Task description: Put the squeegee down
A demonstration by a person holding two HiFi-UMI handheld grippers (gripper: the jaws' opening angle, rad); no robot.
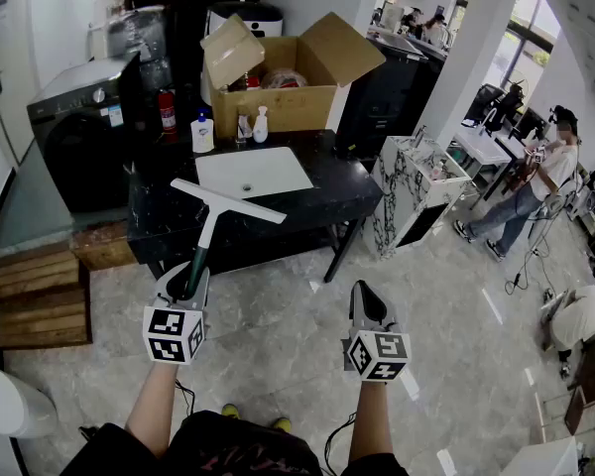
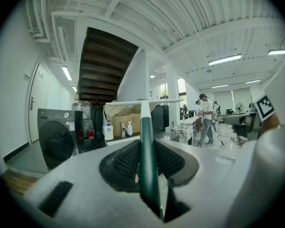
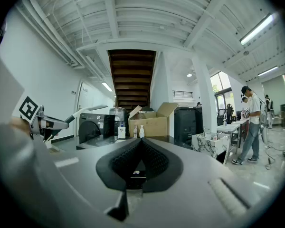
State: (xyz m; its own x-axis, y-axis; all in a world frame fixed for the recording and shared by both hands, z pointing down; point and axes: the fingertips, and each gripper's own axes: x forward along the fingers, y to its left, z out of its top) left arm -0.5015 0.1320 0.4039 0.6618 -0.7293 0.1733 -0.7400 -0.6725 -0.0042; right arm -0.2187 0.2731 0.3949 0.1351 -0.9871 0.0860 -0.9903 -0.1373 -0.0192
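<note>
My left gripper (image 1: 185, 284) is shut on the dark green handle of a squeegee (image 1: 215, 220); its white neck and white blade reach up over the near edge of the black counter (image 1: 169, 216). In the left gripper view the squeegee handle (image 2: 147, 151) runs straight out between the jaws, with the blade crosswise at the far end. My right gripper (image 1: 367, 305) hangs over the floor to the right of the squeegee. Its jaws are shut with nothing between them, as the right gripper view shows (image 3: 139, 141). The left gripper with the squeegee (image 3: 61, 119) shows at that view's left edge.
The counter holds a white inset sink (image 1: 253, 172), an open cardboard box (image 1: 278, 82) and several small bottles (image 1: 202, 132). A washing machine (image 1: 79, 132) stands at its left, wooden pallets (image 1: 40, 291) on the floor. A marble-patterned stand (image 1: 416, 181) and a person (image 1: 526, 191) are at the right.
</note>
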